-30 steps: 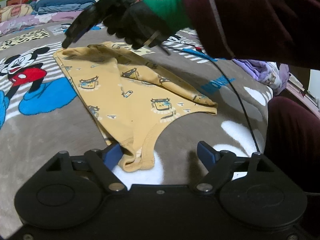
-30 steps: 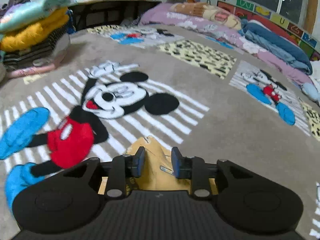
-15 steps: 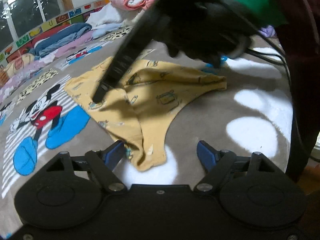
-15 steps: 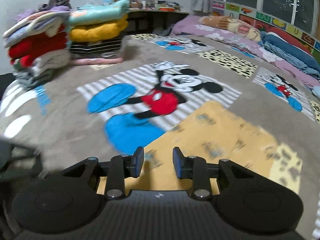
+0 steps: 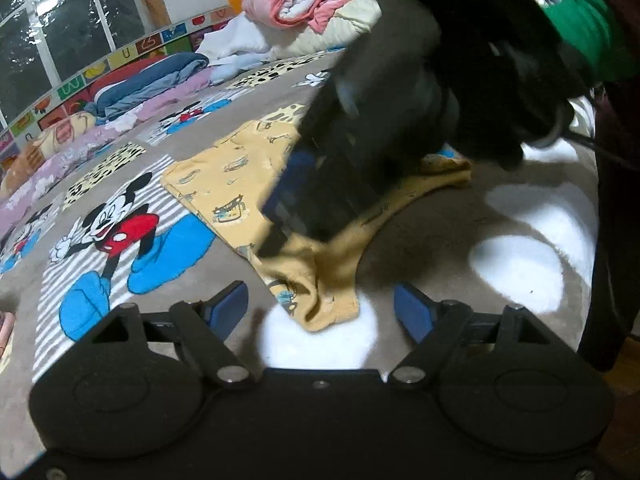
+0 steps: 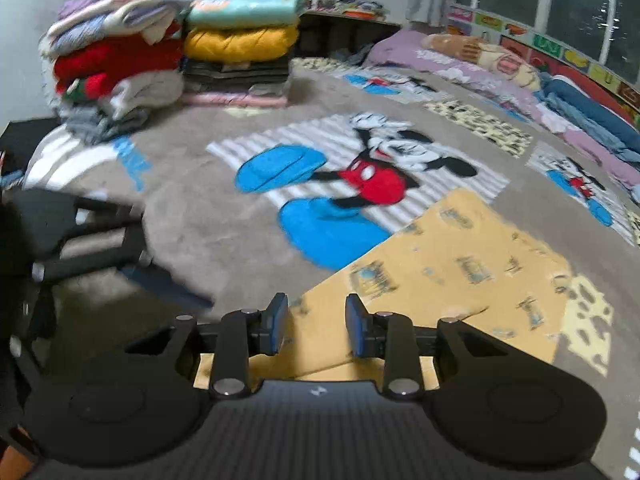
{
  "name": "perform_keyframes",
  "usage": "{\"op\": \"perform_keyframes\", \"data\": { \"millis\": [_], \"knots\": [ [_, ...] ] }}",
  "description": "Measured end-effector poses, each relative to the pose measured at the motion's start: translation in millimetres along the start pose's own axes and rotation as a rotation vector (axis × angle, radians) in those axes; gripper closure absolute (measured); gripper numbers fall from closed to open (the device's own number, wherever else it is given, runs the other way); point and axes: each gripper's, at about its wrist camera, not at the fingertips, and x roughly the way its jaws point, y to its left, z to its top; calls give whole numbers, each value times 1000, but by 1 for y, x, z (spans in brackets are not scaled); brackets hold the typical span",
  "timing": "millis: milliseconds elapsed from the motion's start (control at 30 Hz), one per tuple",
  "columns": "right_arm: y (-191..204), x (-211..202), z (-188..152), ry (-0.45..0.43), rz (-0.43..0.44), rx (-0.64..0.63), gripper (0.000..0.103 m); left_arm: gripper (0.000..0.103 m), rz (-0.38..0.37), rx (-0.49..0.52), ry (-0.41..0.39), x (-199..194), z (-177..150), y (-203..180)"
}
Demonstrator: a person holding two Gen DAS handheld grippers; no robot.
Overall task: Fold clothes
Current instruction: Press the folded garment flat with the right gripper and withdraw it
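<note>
A yellow printed garment (image 5: 224, 176) lies spread on the Mickey Mouse blanket (image 5: 120, 232). Its bunched near corner (image 5: 320, 304) rests just beyond my left gripper (image 5: 320, 312), whose jaws stand wide open around it without touching. My right gripper (image 5: 276, 236), held in a black-gloved hand (image 5: 480, 80), hovers low over the garment's near part and hides its middle. In the right wrist view the right gripper (image 6: 316, 328) has a narrow gap between its pads, with the flat yellow garment (image 6: 460, 264) beneath and nothing pinched. The left gripper (image 6: 80, 232) shows as a dark blur at the left.
Two stacks of folded clothes (image 6: 120, 60) (image 6: 240, 28) stand at the blanket's far side. Rolled bedding (image 5: 140, 88) lines the window wall, and a pink and white heap (image 5: 312, 0) lies behind. A maroon sleeve (image 5: 612, 8) and a black cable (image 5: 600, 148) cross on the right.
The right gripper has swept from the garment's far corner across it to just beyond the left gripper's fingers. The left view has rolled and turned. The garment lies as before.
</note>
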Motion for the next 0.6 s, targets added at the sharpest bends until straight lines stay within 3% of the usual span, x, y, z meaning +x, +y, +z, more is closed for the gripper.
{"op": "perform_keyframes", "data": {
  "millis": [67, 133, 300, 533, 600],
  "knots": [
    [11, 6, -10, 41, -10, -43, 70, 22, -1, 9, -2, -1, 0, -1],
    [22, 2, -18, 20, -31, -74, 70, 22, 2, 12, -17, -1, 3, -2],
    [25, -18, -29, -5, -38, -41, 70, 22, 17, 34, -53, 5, 10, -14],
    [16, -74, -76, -98, -140, 64, 69, 22, -57, 8, 15, 16, 9, -18],
    [13, -87, -92, -128, -197, 83, 67, 22, -43, 22, 2, 10, 8, -22]
  ]
}}
